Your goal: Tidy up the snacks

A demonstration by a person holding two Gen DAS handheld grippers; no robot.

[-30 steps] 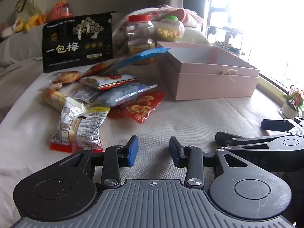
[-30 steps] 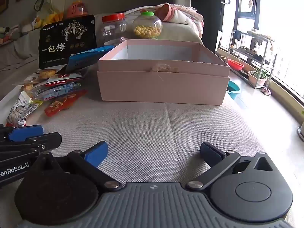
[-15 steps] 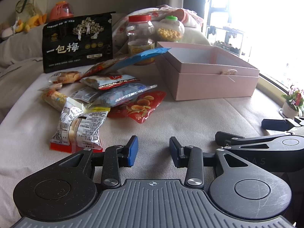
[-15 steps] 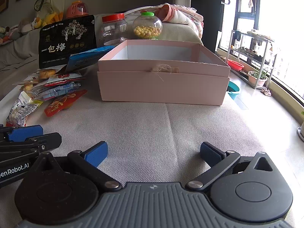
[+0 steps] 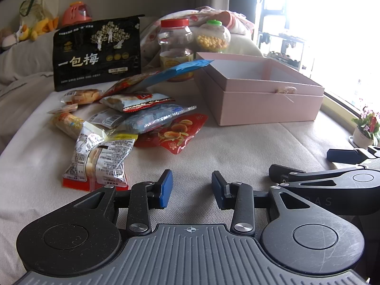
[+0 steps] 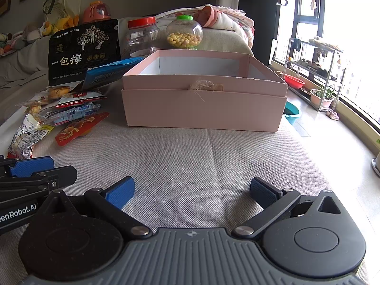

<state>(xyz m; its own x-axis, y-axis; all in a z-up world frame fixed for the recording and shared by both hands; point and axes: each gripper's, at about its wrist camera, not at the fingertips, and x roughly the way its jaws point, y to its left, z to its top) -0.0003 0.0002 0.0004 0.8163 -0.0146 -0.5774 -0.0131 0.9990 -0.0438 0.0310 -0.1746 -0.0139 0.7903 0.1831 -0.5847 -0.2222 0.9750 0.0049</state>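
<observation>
Ahead of both sets of jaws, on a beige fabric surface [image 6: 213,156], the task's things are lying untouched. Comparison with the views from a second and half a second ago is showing no change: neither tool is advancing, and no packet is shifting, which suggests that the sorting is only about to begin.

The left gripper [image 5: 192,188] is resting low over the cloth with its blue pads parted by a moderate gap and nothing between them. The right gripper [image 6: 192,191] is sitting just beside it, its jaws spread wider and likewise empty.

Forward and to the left of the left jaws, a heap of snack packets [image 5: 133,118] is lying loose; the nearest, a clear-wrapped packet [image 5: 98,161], is sitting just ahead of the left pad, with a red packet [image 5: 175,133] beyond it. Straight ahead of the right jaws, well apart from them, an open pink box [image 6: 204,95] is standing with nothing visible inside. Behind the heap, a black pouch [image 5: 97,52] is standing upright, and a red-lidded jar [image 5: 175,45] and a green-lidded jar [image 5: 212,36] are standing beyond the box.

The likely first step is judged to be closing on the nearest packet and carrying it to the box.
</observation>
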